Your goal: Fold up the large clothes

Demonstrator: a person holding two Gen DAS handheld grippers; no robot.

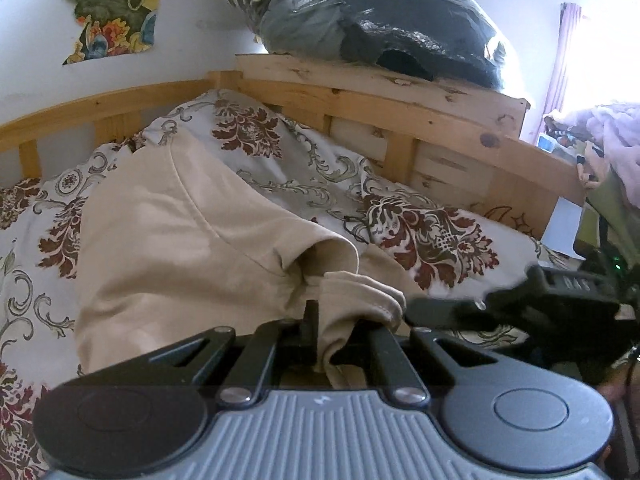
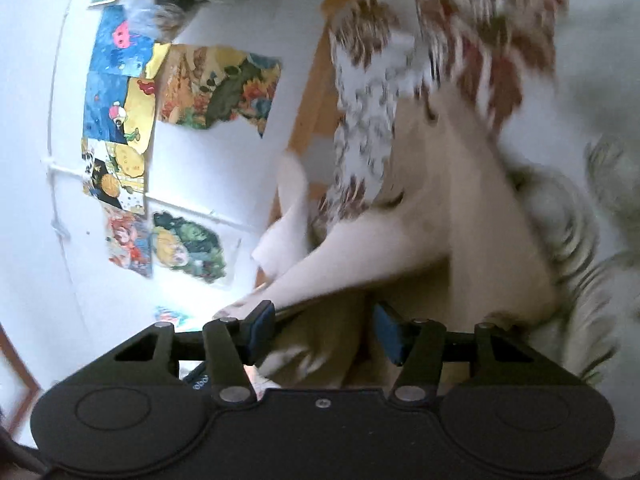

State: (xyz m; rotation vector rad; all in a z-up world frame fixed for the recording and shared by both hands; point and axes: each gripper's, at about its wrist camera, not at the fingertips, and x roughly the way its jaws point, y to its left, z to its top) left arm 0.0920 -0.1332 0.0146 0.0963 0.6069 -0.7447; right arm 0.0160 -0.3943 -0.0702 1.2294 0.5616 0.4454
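beige shirt (image 1: 168, 248) hem btwn left tool (image 1: 340, 330) fingers, on bed.

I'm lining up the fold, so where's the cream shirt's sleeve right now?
In the left wrist view, the sleeve lies low and centre on the floral bedspread, its cuff bunched in the left claw.

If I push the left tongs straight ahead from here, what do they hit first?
Nothing new: the left tongs already have the beige garment bunched between them; beyond lies the patterned bedding, though depth is unclear.
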